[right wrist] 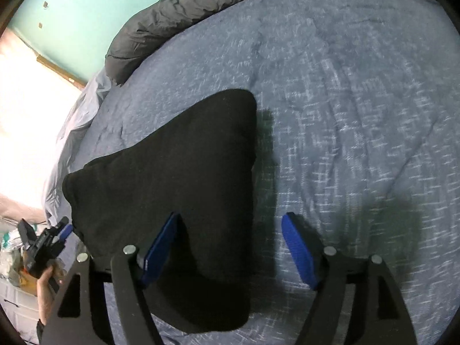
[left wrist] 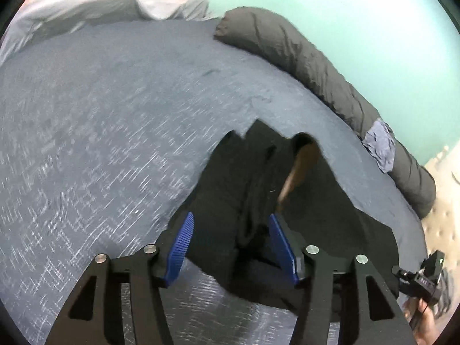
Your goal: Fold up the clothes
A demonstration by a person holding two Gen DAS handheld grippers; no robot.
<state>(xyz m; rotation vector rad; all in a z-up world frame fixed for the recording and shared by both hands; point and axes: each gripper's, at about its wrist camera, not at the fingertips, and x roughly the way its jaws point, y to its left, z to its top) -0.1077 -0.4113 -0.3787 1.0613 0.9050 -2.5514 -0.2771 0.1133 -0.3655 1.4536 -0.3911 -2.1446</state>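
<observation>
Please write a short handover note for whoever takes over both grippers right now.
Left gripper: jaws open, over the black garment, gripping nothing.
Right gripper: jaws open, astride the garment's right edge, empty.
The garment lies on the blue bedspread, partly folded; its opening faces up in the left view.
A grey rolled duvet lies along the far edge.
Left: finish folding and smooth it.

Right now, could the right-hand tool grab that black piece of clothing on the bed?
Probably yes. The right gripper has its jaws open directly over the edge of the black garment, which lies flat on the blue bedspread with nothing covering it.
</observation>
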